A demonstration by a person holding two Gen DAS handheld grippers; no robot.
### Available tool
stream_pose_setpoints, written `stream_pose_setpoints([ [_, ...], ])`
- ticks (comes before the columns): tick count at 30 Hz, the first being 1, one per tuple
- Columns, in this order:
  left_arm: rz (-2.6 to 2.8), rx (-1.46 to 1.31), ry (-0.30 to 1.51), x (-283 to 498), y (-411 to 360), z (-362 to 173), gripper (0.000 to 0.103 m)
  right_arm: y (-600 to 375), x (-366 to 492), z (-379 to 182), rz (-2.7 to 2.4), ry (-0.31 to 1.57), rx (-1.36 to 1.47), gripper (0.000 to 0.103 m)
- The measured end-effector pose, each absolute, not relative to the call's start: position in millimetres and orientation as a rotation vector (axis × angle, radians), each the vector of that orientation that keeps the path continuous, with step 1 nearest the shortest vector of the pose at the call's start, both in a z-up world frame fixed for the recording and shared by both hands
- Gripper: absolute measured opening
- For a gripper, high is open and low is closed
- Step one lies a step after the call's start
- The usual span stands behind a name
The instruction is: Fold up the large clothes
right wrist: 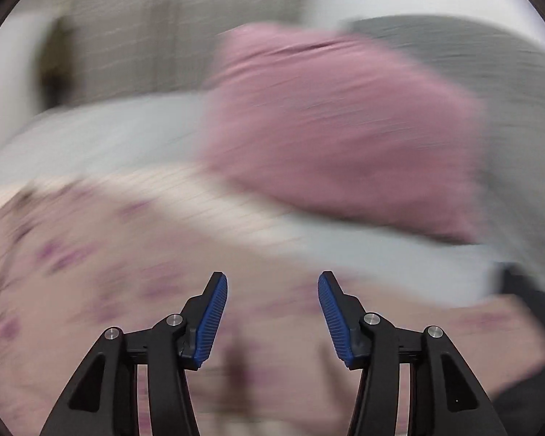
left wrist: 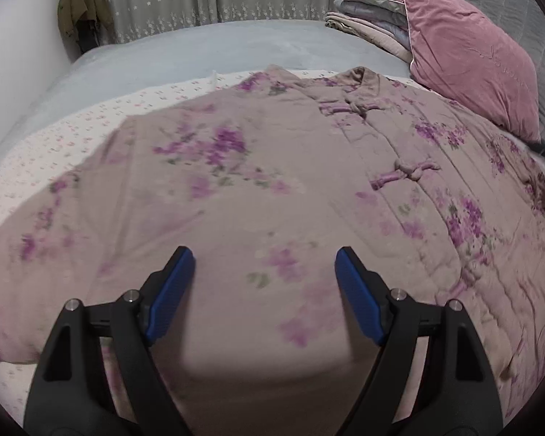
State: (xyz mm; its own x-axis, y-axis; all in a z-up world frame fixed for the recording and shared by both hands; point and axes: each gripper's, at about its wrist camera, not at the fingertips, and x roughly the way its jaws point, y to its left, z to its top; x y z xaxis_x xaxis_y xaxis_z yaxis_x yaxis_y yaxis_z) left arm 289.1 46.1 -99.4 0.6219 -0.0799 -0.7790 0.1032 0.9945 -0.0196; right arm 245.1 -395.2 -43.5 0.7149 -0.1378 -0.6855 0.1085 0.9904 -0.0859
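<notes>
Your left gripper [left wrist: 264, 259] has its blue-padded fingers [left wrist: 170, 292] spread wide, with nothing between them; it hangs over the near part of the padded jacket [left wrist: 258, 167] and whether the tips touch the cloth cannot be told. That jacket is a dusty-pink quilted garment printed with purple flower sprays, lying spread out, front up, on the bed [left wrist: 156, 51]. Its stand collar [left wrist: 359, 76] points toward the far side, and a row of pink knotted fastenings [left wrist: 405, 176] runs down the front opening toward you. The left part of it lies smooth and flat, with one sleeve reaching out to your left; the right part shows quilting lines and bunches a little at the far right edge. Under it is a cream sheet with small pink print [left wrist: 54, 134], and beyond that the bed cover is pale grey-blue. A pink pillow [left wrist: 468, 61] leans just beside the jacket's right shoulder, with a stack of folded bedding [left wrist: 367, 14] behind it.

Your right gripper [right wrist: 272, 290] also has its fingers [right wrist: 212, 321] well apart and empty. Its view is heavily smeared, so detail is poor: the flowered jacket [right wrist: 91, 272] lies below and to the left of the fingers, and the pink pillow [right wrist: 338, 134] fills the middle beyond them.
</notes>
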Motion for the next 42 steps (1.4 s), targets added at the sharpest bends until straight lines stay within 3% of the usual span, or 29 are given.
stream_pose_setpoints([
  [4,-0.123,-0.007,0.912,287.2,60.0,-111.9,0.081,-355.2,263.5,-103.4,-0.047,0.865,-0.194,0.053],
  [6,-0.133,0.003,0.915,278.1,76.6,-111.8,0.081,-394.9,255.7,-103.6,-0.001,0.846,-0.085,0.054],
  [7,-0.14,0.007,0.917,273.7,84.8,-112.4,0.081,-418.4,251.2,-101.6,-0.007,0.857,-0.005,0.068],
  [10,-0.177,-0.006,0.911,259.0,111.0,-111.2,0.081,-497.7,242.2,-108.9,-0.13,0.908,0.118,0.078],
  [15,-0.167,0.052,0.905,234.6,125.6,-103.9,0.081,-551.4,215.7,-101.6,-0.445,0.953,-0.028,0.077],
  [23,-0.126,-0.029,0.893,220.6,127.7,-80.6,0.084,-635.3,134.7,-39.2,-0.603,0.731,0.286,0.079],
  [27,-0.188,0.006,0.895,238.5,81.1,-62.8,0.084,-655.0,125.3,-11.2,-0.778,0.687,0.179,0.079],
  [30,-0.269,0.055,0.872,256.9,21.5,-52.7,0.084,-665.0,136.7,-14.5,-0.855,0.774,0.136,0.079],
  [31,-0.298,0.064,0.868,265.0,-2.4,-51.4,0.083,-675.1,146.4,-27.1,-0.833,0.86,0.17,0.077],
  [34,-0.386,0.057,0.861,287.6,-67.8,-50.8,0.069,-675.4,162.8,-50.3,-0.701,0.938,0.227,0.028],
  [38,-0.546,-0.027,0.856,323.1,-168.3,-48.4,0.037,-659.6,169.0,-14.9,-0.597,0.799,0.191,0.023],
  [42,-0.738,-0.084,0.852,344.3,-269.0,-55.3,0.021,-681.9,156.6,16.2,-0.667,0.67,0.194,0.022],
])
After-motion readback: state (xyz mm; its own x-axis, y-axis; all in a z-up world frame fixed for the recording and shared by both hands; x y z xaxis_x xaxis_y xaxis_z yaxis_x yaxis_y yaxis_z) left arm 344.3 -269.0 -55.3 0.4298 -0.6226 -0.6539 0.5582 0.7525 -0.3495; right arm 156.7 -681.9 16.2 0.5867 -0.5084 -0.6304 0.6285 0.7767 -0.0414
